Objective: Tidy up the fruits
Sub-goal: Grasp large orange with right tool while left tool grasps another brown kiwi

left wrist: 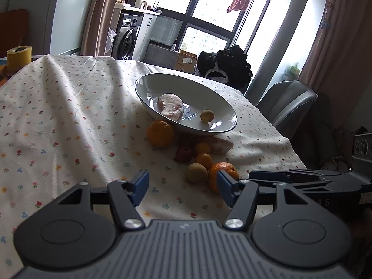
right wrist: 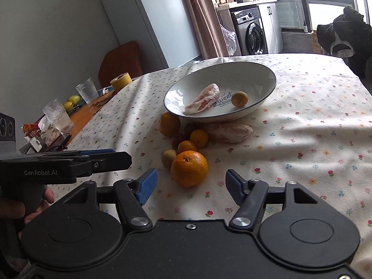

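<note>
A white bowl point(left wrist: 162, 81) point(right wrist: 255, 69) on the flowered tablecloth holds a peeled pomelo wedge point(left wrist: 171, 107) point(right wrist: 204, 98) and a small yellow-green fruit point(left wrist: 207, 115) point(right wrist: 240, 98). In front of it lie a large orange point(right wrist: 189, 168) point(left wrist: 226, 171), a second orange point(left wrist: 160, 133) point(right wrist: 169, 124), two small tangerines point(right wrist: 198, 138), a yellow-green fruit point(left wrist: 195, 172) point(right wrist: 169, 158), a reddish fruit point(left wrist: 183, 154) and another pomelo wedge point(right wrist: 229, 130) point(left wrist: 220, 145). My left gripper point(left wrist: 182, 183) is open and empty, short of the fruit. My right gripper point(right wrist: 190, 183) is open, with the large orange just ahead between its jaws.
A yellow tape roll point(left wrist: 18, 57) point(right wrist: 119, 80), two glasses point(right wrist: 87, 90), pears point(right wrist: 71, 102) and clutter sit at the table's left end. A grey chair point(left wrist: 286, 102) and a black garment point(left wrist: 227, 66) stand beyond the far edge. The left gripper shows side-on in the right wrist view point(right wrist: 69, 162).
</note>
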`<move>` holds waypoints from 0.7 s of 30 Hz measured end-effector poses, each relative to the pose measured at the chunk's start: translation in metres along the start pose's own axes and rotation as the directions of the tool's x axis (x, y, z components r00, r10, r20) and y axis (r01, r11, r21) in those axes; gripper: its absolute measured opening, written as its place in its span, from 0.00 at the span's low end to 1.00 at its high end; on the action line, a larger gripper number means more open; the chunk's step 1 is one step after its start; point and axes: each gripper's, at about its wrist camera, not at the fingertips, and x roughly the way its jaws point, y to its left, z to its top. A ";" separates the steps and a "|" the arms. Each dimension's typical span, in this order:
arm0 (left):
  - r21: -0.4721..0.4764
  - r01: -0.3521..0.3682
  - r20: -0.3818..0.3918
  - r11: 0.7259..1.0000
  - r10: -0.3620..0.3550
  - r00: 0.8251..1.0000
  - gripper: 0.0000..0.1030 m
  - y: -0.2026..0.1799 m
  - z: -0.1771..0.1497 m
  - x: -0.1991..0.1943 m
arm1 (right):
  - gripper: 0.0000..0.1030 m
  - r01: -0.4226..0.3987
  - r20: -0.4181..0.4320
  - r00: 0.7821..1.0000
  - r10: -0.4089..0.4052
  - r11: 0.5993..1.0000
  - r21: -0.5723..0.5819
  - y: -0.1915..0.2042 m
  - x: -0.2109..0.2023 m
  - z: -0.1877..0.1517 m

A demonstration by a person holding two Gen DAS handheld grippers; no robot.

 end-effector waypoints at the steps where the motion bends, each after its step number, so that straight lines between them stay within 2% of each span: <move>1: 0.002 0.001 -0.004 1.000 -0.001 1.000 0.60 0.000 0.000 0.002 | 0.60 -0.002 -0.005 1.000 0.002 1.000 -0.001 0.000 0.002 0.001; 9: 0.005 0.001 -0.027 1.000 -0.001 1.000 0.55 0.003 0.002 0.014 | 0.58 -0.007 -0.033 0.999 0.006 1.000 -0.004 -0.002 0.020 0.006; 11: 0.005 0.002 -0.032 1.000 -0.002 0.999 0.55 0.004 0.003 0.018 | 0.55 -0.010 -0.040 0.999 0.010 1.000 -0.006 -0.003 0.023 0.007; 13: 0.008 0.003 -0.037 1.000 -0.002 0.999 0.55 0.004 0.004 0.021 | 0.39 -0.022 -0.058 0.998 0.022 1.000 -0.006 -0.004 0.028 0.007; 21: 0.024 0.019 -0.064 1.000 -0.017 0.998 0.48 -0.001 0.006 0.036 | 0.37 -0.013 -0.054 0.998 0.012 1.000 -0.015 -0.005 0.024 0.010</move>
